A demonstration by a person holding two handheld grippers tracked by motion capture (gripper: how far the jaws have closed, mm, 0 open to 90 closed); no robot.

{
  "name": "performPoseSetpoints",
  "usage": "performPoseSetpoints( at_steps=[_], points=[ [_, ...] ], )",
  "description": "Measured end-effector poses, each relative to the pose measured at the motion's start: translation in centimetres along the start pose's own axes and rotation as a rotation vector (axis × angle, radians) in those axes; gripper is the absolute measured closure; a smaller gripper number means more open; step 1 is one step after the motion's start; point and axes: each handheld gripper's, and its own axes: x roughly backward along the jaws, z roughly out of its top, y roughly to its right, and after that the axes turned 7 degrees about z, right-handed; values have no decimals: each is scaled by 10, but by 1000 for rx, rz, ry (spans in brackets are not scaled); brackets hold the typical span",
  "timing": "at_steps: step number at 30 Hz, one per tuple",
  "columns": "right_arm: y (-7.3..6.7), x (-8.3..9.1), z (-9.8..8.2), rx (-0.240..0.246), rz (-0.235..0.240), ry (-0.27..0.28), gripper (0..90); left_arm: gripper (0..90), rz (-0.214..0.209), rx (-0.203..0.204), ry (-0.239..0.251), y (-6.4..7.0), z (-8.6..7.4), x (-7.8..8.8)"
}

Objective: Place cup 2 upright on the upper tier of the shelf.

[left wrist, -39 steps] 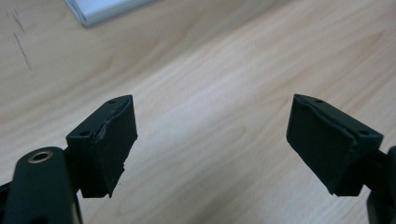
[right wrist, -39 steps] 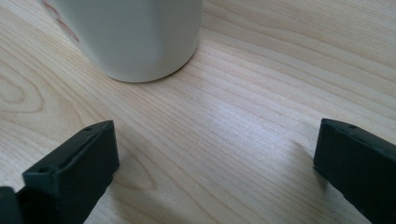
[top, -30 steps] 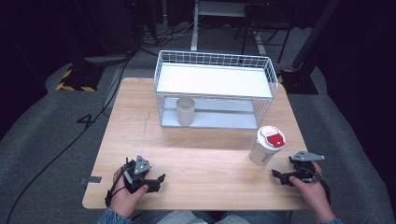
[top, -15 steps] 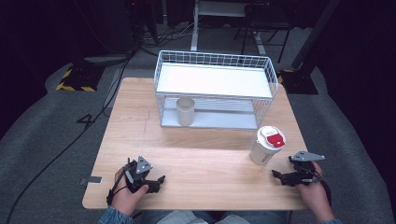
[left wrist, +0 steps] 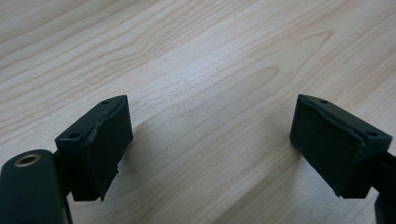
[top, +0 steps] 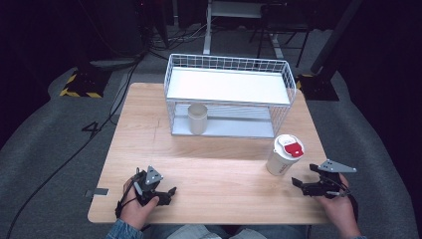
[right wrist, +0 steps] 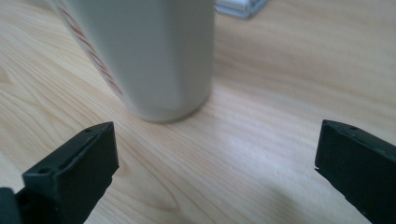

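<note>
Wooden table (top: 214, 169), high view: white wire rack (top: 229, 94) at far edge, beige cup (top: 197, 118) on its lower shelf; lidded paper cup (top: 283, 155) just before rack's right end. Left gripper (top: 164, 191) and right gripper (top: 304, 183) near front edge.
Left gripper view: jaws wide apart, empty, over bare wood.
Right gripper view: jaws wide apart, empty; paper cup base (right wrist: 154, 60) just ahead.

my left hand (top: 133, 205) rests low at the near left, wrapped round the left gripper (top: 166, 195), whose jaws stand wide apart with nothing between them. my right hand (top: 340, 206) sits at the near right, holding the right gripper (top: 302, 177), jaws also spread wide and pointing leftward. both forearms come in from the bottom edge, well apart.
</note>
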Motion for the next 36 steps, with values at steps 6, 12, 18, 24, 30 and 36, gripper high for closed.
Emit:
performPoseSetpoints(
  at_steps=[6, 12, 18, 24, 30, 36],
  points=[
    [-12, 5, 13, 61, 31, 88, 0, 134, 0, 2, 0, 0, 0, 0],
    [-21, 2, 24, 92, 64, 156, 0, 135, 0, 0, 0, 0, 0, 0],
    [-22, -4, 29, 102, 99, 217, 0, 134, 0, 1, 0, 0, 0, 0],
    [-21, -12, 31, 122, 110, 234, 0, 135, -1, 3, 0, 0, 0, 0],
    [-19, -21, 35, 107, 126, 253, 0, 135, -1, 5, 0, 0, 0, 0],
    [-19, -31, 40, 95, 138, 268, 0, 135, 0, 1, 0, 0, 0, 0]
  ],
)
